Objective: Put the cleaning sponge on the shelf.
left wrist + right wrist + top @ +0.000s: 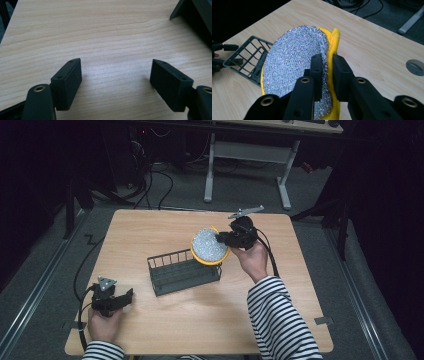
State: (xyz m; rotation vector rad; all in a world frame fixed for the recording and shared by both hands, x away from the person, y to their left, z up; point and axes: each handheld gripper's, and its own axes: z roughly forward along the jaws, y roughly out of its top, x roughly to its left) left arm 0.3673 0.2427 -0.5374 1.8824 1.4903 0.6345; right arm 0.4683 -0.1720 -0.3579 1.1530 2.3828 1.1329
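Fingers of the right gripper (327, 75) are clenched on the edge of a round scouring pad (294, 65), silvery mesh on one face and yellow on the other, pinching it near its rim. From the high view, that scouring pad (209, 246) is held up off the table (200, 320), tilted on edge just above the far right corner of a dark wire rack (183, 272), with the right gripper (227, 238) on the side of the pad away from the rack. The rack stands near the middle of the table. Well apart from the rack, toward the near left corner, the left gripper (125, 297) rests low over bare wood; its fingers (67, 82) are spread wide and released, with nothing between them.
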